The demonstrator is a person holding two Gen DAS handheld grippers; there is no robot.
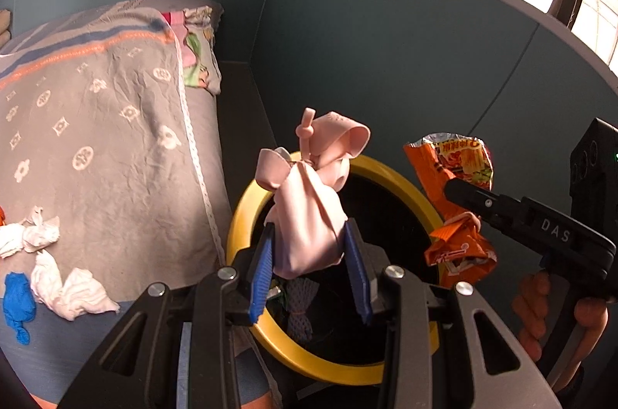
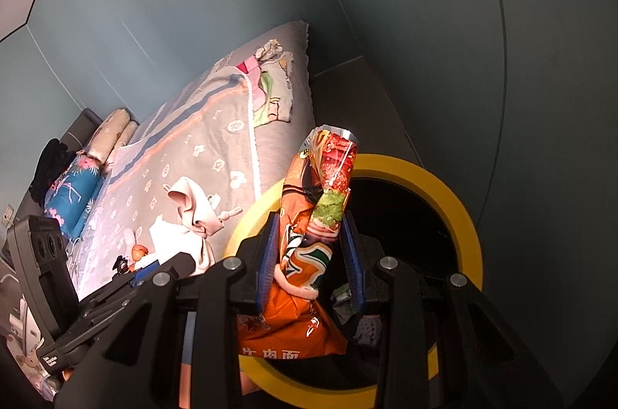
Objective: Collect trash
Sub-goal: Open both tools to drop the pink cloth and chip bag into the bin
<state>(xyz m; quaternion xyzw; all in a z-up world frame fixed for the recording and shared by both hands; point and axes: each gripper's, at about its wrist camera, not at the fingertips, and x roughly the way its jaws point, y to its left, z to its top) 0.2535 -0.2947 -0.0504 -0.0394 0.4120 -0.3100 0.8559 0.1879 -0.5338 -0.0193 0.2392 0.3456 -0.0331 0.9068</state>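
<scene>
My left gripper [image 1: 309, 246] is shut on a pale pink deflated balloon [image 1: 309, 212] and holds it over the yellow-rimmed trash bin [image 1: 239, 216]. My right gripper [image 2: 311, 254] is shut on an orange noodle wrapper [image 2: 305, 254] above the same bin [image 2: 463, 212]. The wrapper [image 1: 459, 204] and right gripper also show at the right of the left wrist view. The pink balloon [image 2: 193, 212] and left gripper show at the left of the right wrist view. Some trash lies inside the bin [image 1: 299, 304].
A bed with a grey patterned blanket [image 1: 96, 123] stands left of the bin. On it lie crumpled white tissues [image 1: 73, 289] and a blue balloon [image 1: 17, 304]. Teal walls [image 1: 386, 61] close in behind the bin. Pillows [image 2: 77, 185] lie at the bed's far end.
</scene>
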